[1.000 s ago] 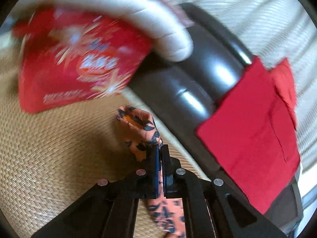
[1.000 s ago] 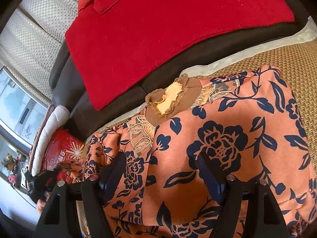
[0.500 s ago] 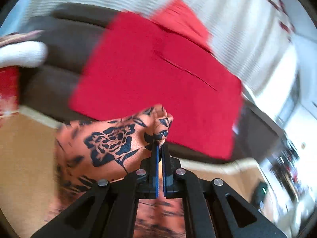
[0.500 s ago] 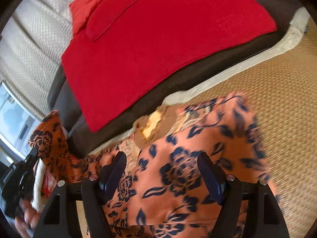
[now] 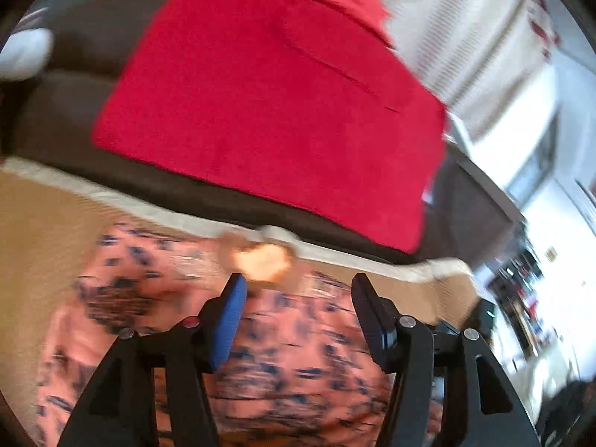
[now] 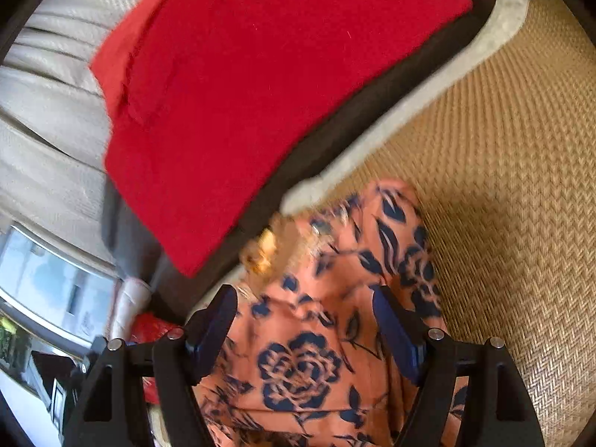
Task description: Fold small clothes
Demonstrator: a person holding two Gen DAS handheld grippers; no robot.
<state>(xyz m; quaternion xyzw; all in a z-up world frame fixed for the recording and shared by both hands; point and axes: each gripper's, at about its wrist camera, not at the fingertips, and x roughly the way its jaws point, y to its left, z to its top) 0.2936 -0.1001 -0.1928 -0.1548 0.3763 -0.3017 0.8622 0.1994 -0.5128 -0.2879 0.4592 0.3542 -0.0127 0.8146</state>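
Both grippers' fingers (image 5: 298, 290) (image 6: 303, 300) spread wide, empty, above floral garment (image 6: 327, 335), neckline toward sofa (image 6: 335, 126).

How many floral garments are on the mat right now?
1. The orange floral garment lies on the woven mat under both open grippers, near the mat's pale edge. Others may lie outside view.

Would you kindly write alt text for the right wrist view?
The open right gripper hovers over an orange garment with navy roses, spread on a tan woven mat. Behind lies a red cloth on a dark brown sofa edge.
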